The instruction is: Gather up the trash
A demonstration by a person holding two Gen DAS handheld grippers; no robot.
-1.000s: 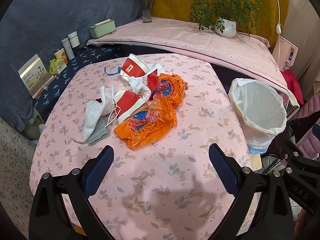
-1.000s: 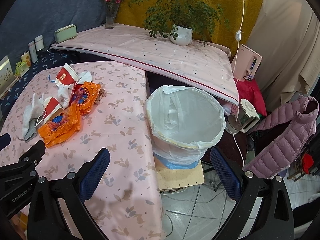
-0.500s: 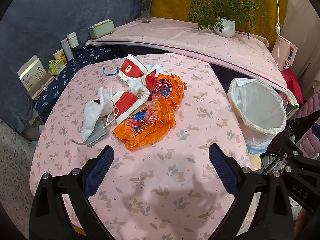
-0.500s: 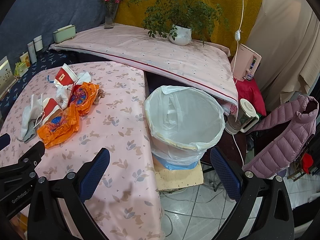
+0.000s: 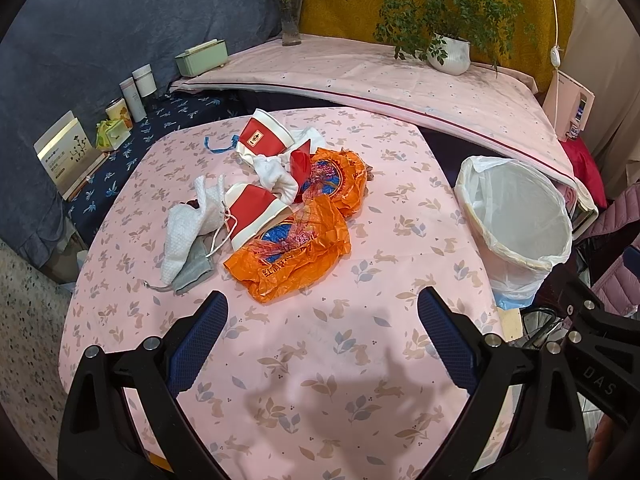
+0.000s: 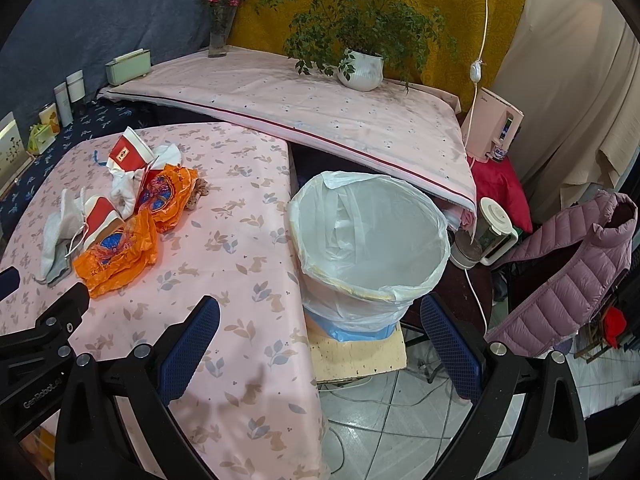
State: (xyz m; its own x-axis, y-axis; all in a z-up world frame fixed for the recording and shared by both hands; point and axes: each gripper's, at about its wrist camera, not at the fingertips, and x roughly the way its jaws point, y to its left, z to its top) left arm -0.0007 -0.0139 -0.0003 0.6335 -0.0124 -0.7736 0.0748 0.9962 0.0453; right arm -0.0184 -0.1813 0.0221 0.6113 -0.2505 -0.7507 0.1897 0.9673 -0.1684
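L tongs (image 5: 322,308) drifted back slightly from trash pile (image 5: 276,208).

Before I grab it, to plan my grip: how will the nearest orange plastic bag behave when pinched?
The orange plastic bag looks thin and crumpled, so probably floppy and light. One red paper cup overlaps its edge and may shift.

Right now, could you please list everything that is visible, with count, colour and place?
orange plastic bags: two, orange with blue print, table middle.
paper cups: two, red and white, lying in the pile.
white cloths: several, white, left of the bags.
table: one, pink leaf-print cover.
trash bin: one, white liner, beside the table's right edge.
potted plant: one, green, white pot, back shelf.
flower vase: one, clear, back shelf.
jacket: one, mauve, far right.
left gripper: fingers blue, open.
right gripper: fingers blue, open.
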